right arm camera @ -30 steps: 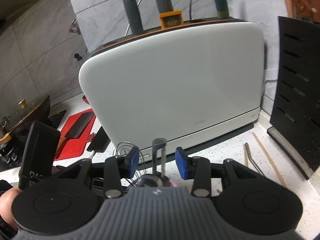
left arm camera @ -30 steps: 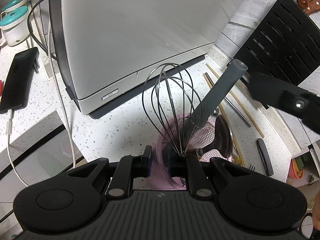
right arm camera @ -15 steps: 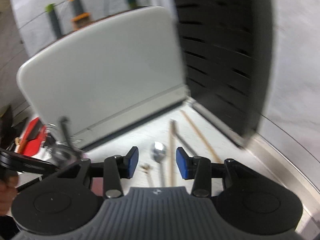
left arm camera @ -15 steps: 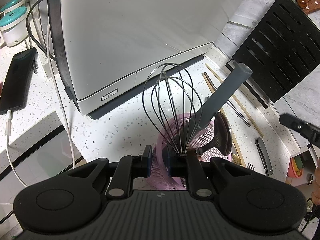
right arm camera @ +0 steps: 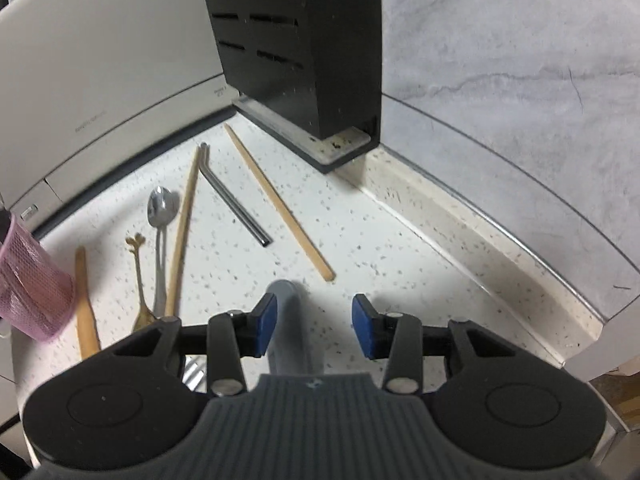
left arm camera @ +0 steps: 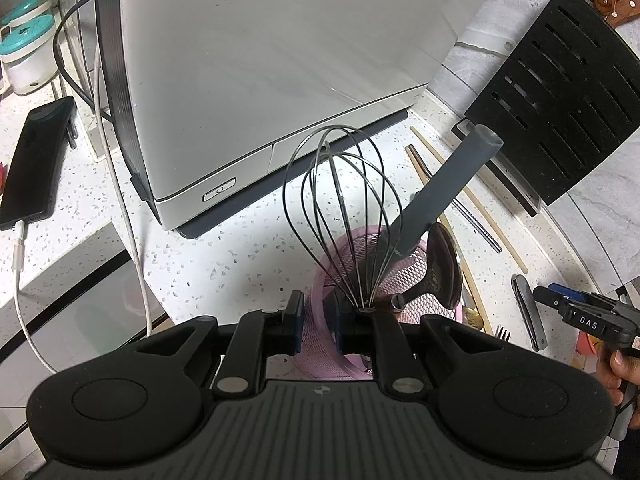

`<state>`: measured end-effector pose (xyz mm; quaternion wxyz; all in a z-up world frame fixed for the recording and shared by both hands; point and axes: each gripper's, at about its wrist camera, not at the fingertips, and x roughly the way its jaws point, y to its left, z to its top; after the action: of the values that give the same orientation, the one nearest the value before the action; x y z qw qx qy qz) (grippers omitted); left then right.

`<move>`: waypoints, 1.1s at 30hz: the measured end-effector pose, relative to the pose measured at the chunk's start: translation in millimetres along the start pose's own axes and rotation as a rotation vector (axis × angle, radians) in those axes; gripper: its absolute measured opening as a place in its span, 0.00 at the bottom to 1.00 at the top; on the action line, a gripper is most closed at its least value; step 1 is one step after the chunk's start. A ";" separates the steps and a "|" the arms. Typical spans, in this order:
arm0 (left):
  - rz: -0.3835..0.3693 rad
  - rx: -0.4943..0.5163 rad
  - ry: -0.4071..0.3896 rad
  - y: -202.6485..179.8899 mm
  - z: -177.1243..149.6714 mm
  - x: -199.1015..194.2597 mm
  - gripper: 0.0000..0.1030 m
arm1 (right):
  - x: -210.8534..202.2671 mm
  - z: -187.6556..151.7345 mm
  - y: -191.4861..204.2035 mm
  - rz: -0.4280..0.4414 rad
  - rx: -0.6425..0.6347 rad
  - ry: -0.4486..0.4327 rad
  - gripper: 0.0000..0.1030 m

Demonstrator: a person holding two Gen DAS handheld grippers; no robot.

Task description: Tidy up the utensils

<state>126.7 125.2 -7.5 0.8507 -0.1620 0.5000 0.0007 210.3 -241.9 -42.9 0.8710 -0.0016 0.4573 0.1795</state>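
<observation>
My left gripper (left arm camera: 318, 326) is shut on the near rim of a pink mesh cup (left arm camera: 424, 304). In the cup stand a wire whisk (left arm camera: 340, 208), a grey-handled utensil (left arm camera: 448, 192) and a dark spoon (left arm camera: 440, 272). My right gripper (right arm camera: 316, 326) hangs open low over the speckled counter. A grey handle (right arm camera: 290, 320) lies under it, near the left pad, with neither pad pressing on it. Loose on the counter are two wooden chopsticks (right arm camera: 280, 204), a metal straw (right arm camera: 232, 200), a steel spoon (right arm camera: 160, 204), a small gold stirrer (right arm camera: 138, 272) and a wooden handle (right arm camera: 84, 304).
A black slotted knife block (right arm camera: 296, 48) stands in the corner against the grey wall. A large white appliance (left arm camera: 260, 60) fills the back. A phone (left arm camera: 36, 160) on a white cable lies far left. The counter's raised edge (right arm camera: 460, 216) runs along the right.
My right gripper has swung away from the pink cup, to the right and down over the loose utensils, still open. The left gripper and the cup have stayed put.
</observation>
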 end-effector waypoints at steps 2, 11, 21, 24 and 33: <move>0.001 -0.001 0.000 -0.1 0.0 -0.1 0.16 | 0.5 0.0 2.2 0.008 -0.013 0.001 0.39; 0.005 -0.001 -0.001 -0.5 -0.1 1.2 0.16 | 17.6 0.8 22.3 -0.009 -0.085 0.042 0.40; -0.001 -0.007 0.003 2.3 0.2 1.6 0.16 | 23.4 2.8 29.9 -0.059 -0.118 0.073 0.23; -0.001 -0.007 0.003 2.2 0.1 1.6 0.16 | 21.9 2.5 27.5 -0.062 -0.099 0.074 0.23; 0.001 -0.004 0.002 1.8 -0.2 1.7 0.16 | -0.7 7.1 23.1 0.017 -0.043 0.037 0.23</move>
<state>127.1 126.6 -9.5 0.8498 -0.1634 0.5011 0.0016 208.4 -219.3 -34.5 0.8607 -0.0198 0.4692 0.1966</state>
